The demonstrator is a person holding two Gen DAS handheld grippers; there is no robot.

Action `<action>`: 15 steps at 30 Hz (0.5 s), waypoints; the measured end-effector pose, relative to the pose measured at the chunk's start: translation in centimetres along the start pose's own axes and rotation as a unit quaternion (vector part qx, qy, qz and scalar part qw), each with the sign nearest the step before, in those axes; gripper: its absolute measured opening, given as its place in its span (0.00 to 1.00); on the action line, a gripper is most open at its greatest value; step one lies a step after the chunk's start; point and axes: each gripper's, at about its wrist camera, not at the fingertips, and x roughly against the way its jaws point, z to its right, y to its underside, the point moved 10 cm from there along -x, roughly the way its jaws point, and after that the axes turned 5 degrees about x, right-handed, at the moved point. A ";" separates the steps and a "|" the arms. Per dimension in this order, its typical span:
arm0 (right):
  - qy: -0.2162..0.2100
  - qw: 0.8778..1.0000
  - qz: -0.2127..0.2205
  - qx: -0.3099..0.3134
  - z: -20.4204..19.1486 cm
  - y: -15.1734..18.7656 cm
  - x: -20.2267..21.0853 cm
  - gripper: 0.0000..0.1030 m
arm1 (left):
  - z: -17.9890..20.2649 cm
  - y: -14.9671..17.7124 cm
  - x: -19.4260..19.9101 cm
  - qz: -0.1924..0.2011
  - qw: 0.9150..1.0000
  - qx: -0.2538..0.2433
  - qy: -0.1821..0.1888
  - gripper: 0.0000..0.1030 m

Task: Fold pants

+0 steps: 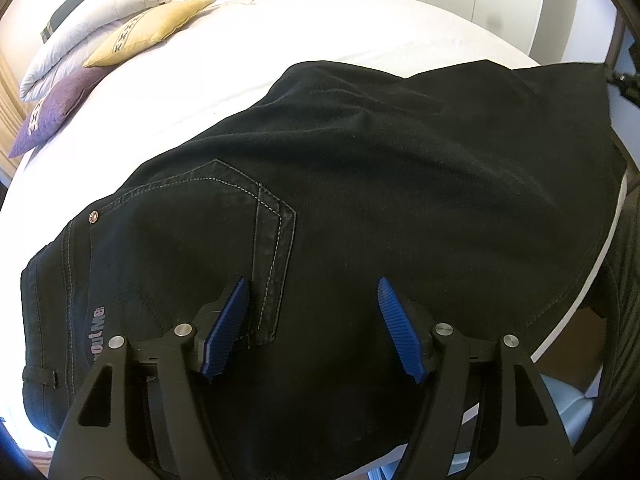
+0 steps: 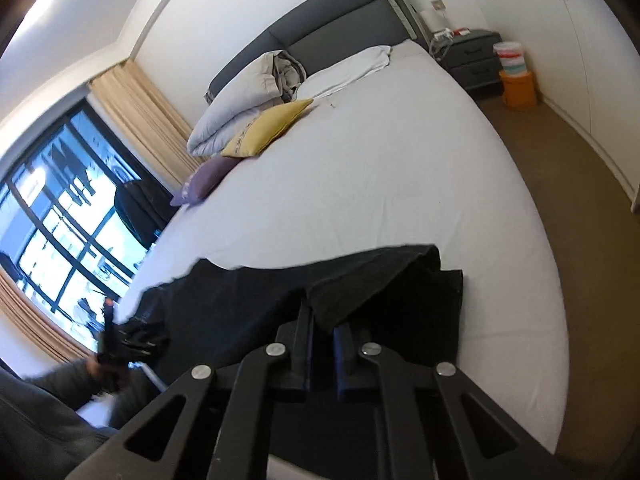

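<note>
Black pants (image 1: pixel 380 168) lie on the white bed (image 1: pixel 280 48), waistband and back pocket at the left near edge, legs running right. My left gripper (image 1: pixel 314 292) is open just above the seat of the pants, blue pads (image 1: pixel 228 332) apart, holding nothing. In the right wrist view the pants (image 2: pixel 240 312) show with the leg end lifted. My right gripper (image 2: pixel 322 320) is shut on that leg end and holds it raised above the bed (image 2: pixel 380 160). The left gripper (image 2: pixel 110 344) shows at the left there, blurred.
Pillows, a yellow cushion (image 2: pixel 268 128) and a purple cushion (image 2: pixel 208 178) lie at the head of the bed. A grey nightstand (image 2: pixel 474 60) and an orange bin (image 2: pixel 518 90) stand at the far right. A window (image 2: pixel 60 216) is on the left.
</note>
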 end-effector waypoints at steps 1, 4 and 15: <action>0.005 1.000 -0.005 -0.013 -0.1 -0.6 0.7 0.09 | 0.0 0.0 -0.1 0.001 1.000 0.000 0.000 0.65; 0.007 0.993 0.000 -0.117 2.5 -1.9 2.4 0.09 | -0.1 0.0 -0.2 0.006 1.000 0.004 0.000 0.67; 0.042 0.965 -0.003 -0.257 5.6 4.4 3.5 0.52 | 0.2 0.2 0.0 0.008 1.000 0.007 0.000 0.68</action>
